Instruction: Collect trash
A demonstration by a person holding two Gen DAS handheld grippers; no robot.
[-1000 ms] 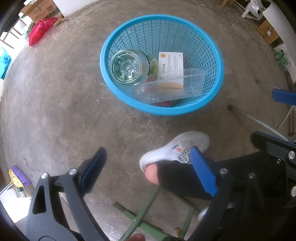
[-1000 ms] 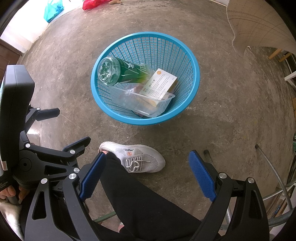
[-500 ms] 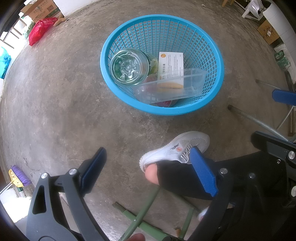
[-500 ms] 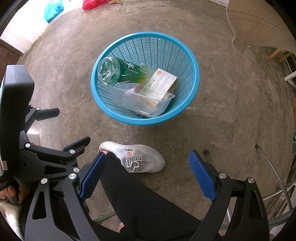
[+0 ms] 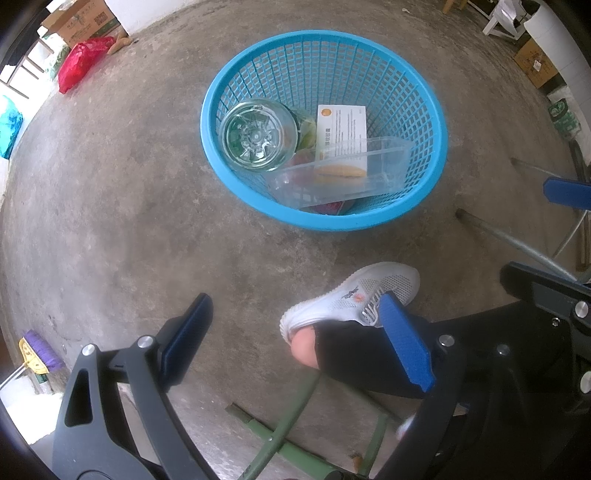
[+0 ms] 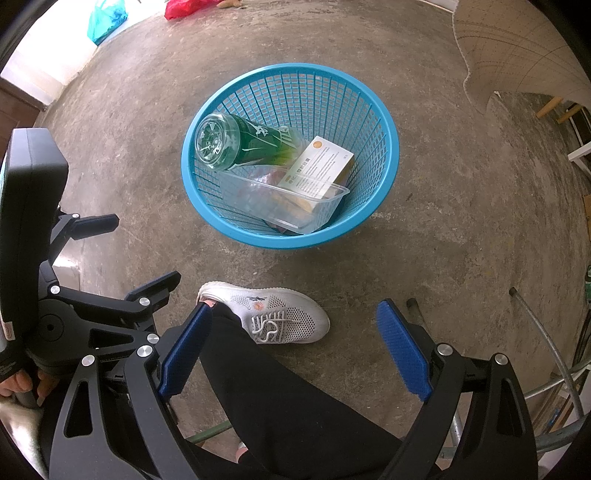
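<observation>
My left gripper (image 5: 295, 343), black frame with silver screws and ridged blue pads on its jaws, my right gripper (image 6: 293, 347) built alike, black trouser leg (image 6: 280, 402), white mesh sneaker (image 6: 273, 317) with small orange emblem and white laces

Semi-outdoor yard or storage porch of a home, judged from: bare stained concrete floor (image 5: 129, 206), cardboard boxes (image 5: 79, 22) and red plastic bag (image 5: 83, 61) against a wall, broom (image 5: 37, 354) at the edge, white plastic chair (image 5: 508, 16), blue mesh basket (image 6: 384, 122) of household rubbish.
</observation>
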